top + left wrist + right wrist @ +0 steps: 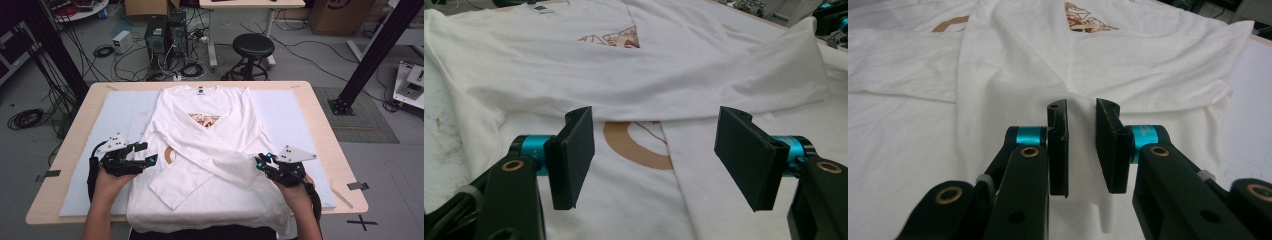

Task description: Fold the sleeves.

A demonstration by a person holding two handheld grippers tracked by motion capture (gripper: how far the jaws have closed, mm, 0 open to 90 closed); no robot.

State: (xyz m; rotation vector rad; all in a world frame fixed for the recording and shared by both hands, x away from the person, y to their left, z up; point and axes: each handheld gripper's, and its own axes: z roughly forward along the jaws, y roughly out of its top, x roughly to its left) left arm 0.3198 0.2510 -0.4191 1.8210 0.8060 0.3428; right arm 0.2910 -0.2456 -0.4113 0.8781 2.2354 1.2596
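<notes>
Shirt (210,150) is lying flat on the table's blue mat (115,112), both long sleeves crossing over its chest print. My left gripper (142,154) is hovering at the shirt's left edge, jaws spread wide, gripping nothing; the folded sleeve is lying just ahead of them. My right gripper (261,161) is sitting on the right sleeve, jaws slightly parted, cloth beneath, not pinched.

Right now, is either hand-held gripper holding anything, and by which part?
Nothing held. Left hand-held gripper is open over the white long-sleeved cotton shirt; right hand-held gripper has an empty gap.
</notes>
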